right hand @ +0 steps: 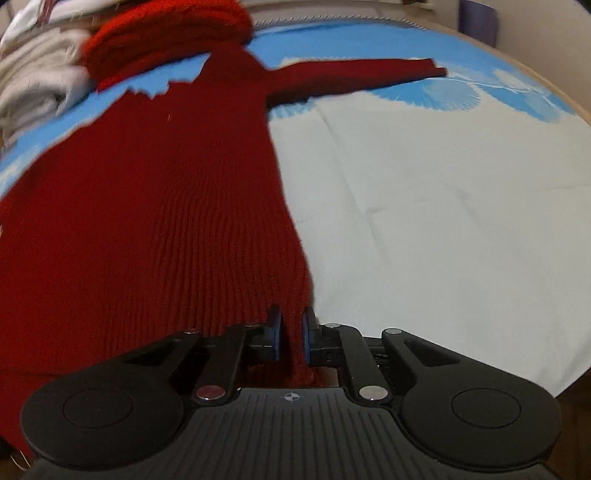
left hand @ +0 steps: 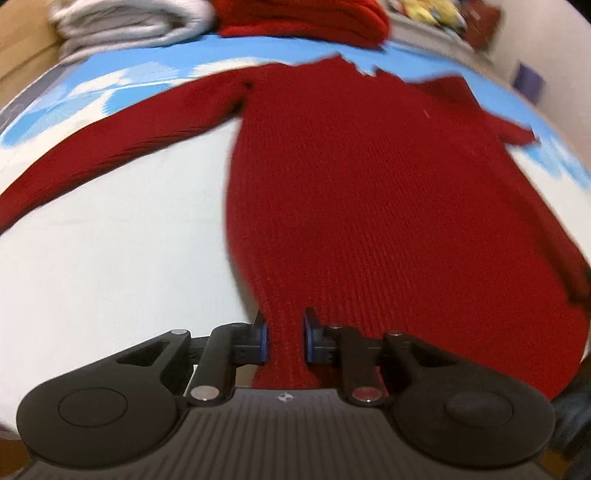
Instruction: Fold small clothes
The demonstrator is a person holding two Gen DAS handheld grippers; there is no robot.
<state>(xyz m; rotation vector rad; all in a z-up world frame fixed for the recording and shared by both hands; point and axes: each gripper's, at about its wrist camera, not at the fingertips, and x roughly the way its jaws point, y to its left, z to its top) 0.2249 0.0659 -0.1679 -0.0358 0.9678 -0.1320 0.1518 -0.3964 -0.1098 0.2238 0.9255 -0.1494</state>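
left wrist view showed the dark red knitted sweater spread flat ahead of the tool, its hem nearest the camera and its neck farthest away. the left gripper was clenched on the hem's left corner, a bunched strip of knit pinched between the blue-edged pads. one sleeve ran out from the shoulder to the left of the tool, lying on the cloth; the other sleeve reached off to the right and its end was blurred.

right wrist view showed the same sweater stretching away ahead and to the left of the tool. the right gripper was clamped on the hem's right corner, a narrow fold of knit squeezed between its pads. a sleeve lay straight out to the far right, its cuff resting on the blue part of the cloth.

under the sweater lay a white and blue printed cover, white close to the tools and blue farther off. beyond the neck, at the far edge, sat a folded brighter red knit, touching or overlapping the collar. just left of it was a stack of folded pale grey garments. farther right in the left wrist view, some blurred coloured items could not be made out.
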